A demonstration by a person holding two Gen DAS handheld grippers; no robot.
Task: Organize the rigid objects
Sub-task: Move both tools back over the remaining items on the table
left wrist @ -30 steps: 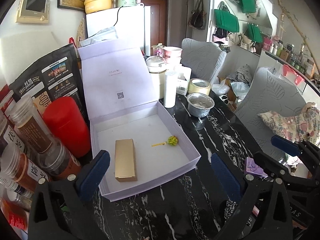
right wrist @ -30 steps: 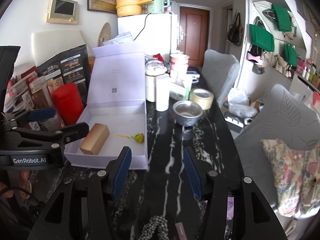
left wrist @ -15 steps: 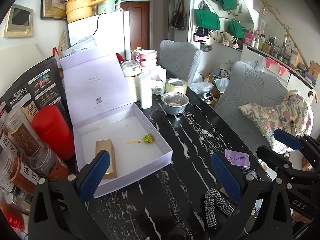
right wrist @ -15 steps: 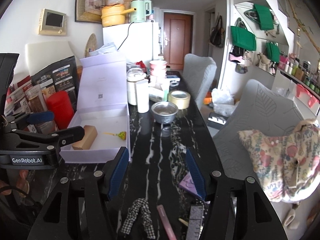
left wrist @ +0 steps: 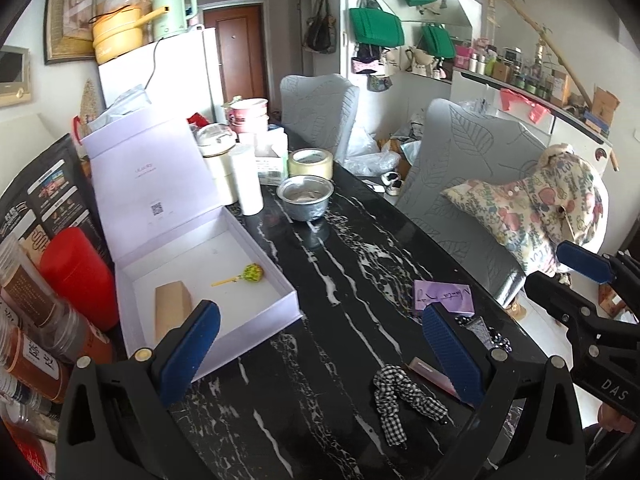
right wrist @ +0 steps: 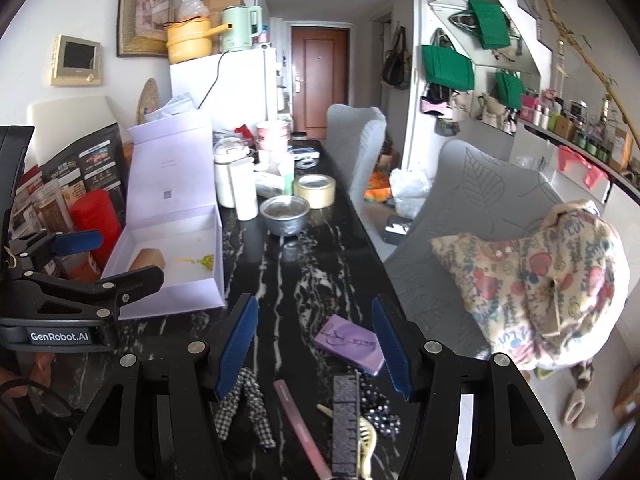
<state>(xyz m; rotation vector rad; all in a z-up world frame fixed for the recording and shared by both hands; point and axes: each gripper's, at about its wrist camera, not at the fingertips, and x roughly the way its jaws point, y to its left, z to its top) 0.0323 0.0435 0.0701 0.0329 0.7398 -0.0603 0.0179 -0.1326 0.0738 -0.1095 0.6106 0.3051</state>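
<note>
An open lilac box (left wrist: pixel 256 312) (right wrist: pixel 176 292) sits on the black marble table and holds a gold box (left wrist: pixel 172 308) (right wrist: pixel 148 260) and a green lollipop (left wrist: pixel 250 273) (right wrist: pixel 206 260). Near the table's front lie a purple card box (right wrist: pixel 348 344) (left wrist: pixel 442 296), a pink strip (right wrist: pixel 300 420), a dark ruler block (right wrist: pixel 344 420), a yellow hair clip (right wrist: pixel 366 444) and a checked scrunchie (left wrist: pixel 396 396) (right wrist: pixel 244 408). My left gripper (left wrist: pixel 320 344) is open and empty above the table. My right gripper (right wrist: pixel 316 344) is open and empty above these small items.
A steel bowl (left wrist: pixel 305 196), tape roll (left wrist: pixel 310 162), white cylinder (left wrist: pixel 247 184) and cups stand at the back. A red canister (left wrist: pixel 74 276) and jars (left wrist: pixel 32 320) crowd the left edge. Grey chairs (left wrist: pixel 460 168) and a floral cushion (right wrist: pixel 532 280) line the right.
Both grippers have pulled back toward the table's near end and stayed open. The box now looks farther off, and the small items at the front have come into view.
</note>
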